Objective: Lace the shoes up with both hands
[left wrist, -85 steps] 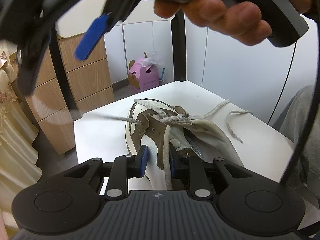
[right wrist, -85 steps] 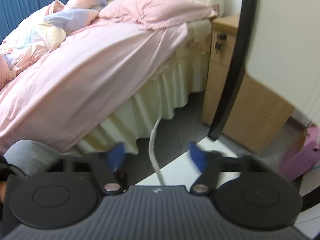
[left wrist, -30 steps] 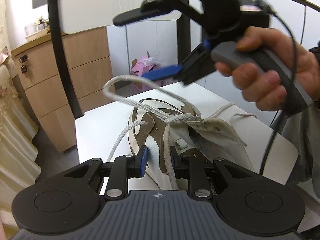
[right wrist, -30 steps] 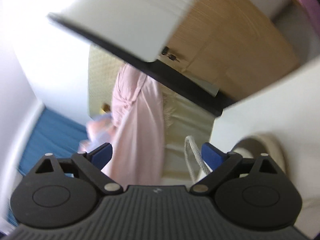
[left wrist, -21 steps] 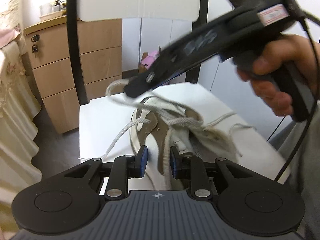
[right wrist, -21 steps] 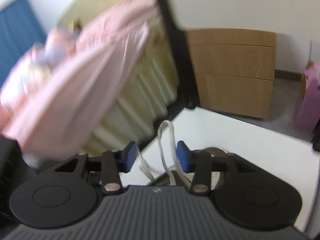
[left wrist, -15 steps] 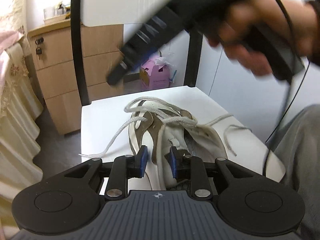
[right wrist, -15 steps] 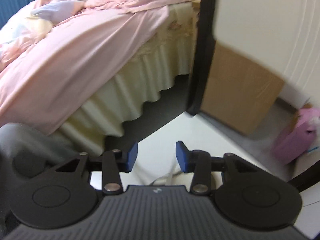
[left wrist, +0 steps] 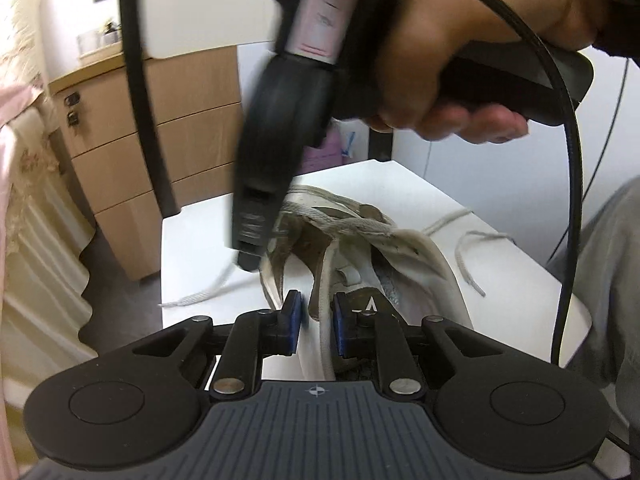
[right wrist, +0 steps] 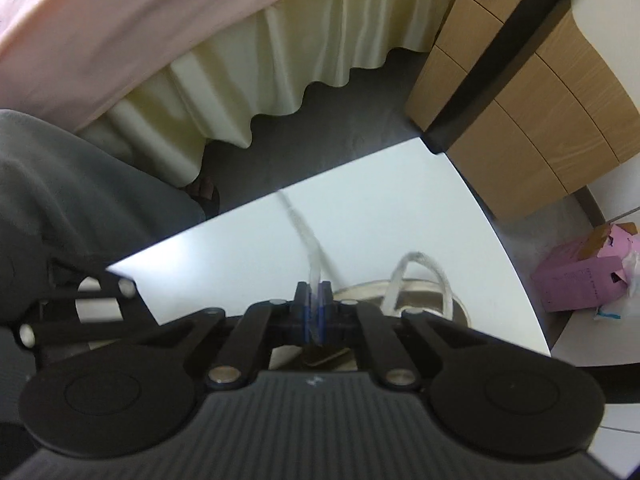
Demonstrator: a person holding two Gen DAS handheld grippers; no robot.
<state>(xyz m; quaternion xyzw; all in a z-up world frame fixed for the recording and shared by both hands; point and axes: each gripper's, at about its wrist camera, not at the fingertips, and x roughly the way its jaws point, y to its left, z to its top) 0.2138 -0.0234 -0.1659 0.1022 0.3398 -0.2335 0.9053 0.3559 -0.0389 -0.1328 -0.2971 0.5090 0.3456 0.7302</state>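
Shoe (left wrist: 360,256) lies on the white table (left wrist: 192,232), partly laced. Left gripper (left wrist: 316,318) is closing on the shoe's side flap, which sits between its pads. Right gripper (right wrist: 314,304) is clenched on the lace (right wrist: 304,236), which runs off toward 11 o'clock in its view. Risk: a hard pull drags the shoe from the narrow left hold. The thin lace may also slip through the pads, or the loose loop (right wrist: 420,276) at 2 o'clock may snag.

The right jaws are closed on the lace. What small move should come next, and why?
Probably draw the right gripper away from the shoe to take up slack: its jaws pinch the lace, a loose loop remains, and the left gripper, closing, steadies the shoe's side.
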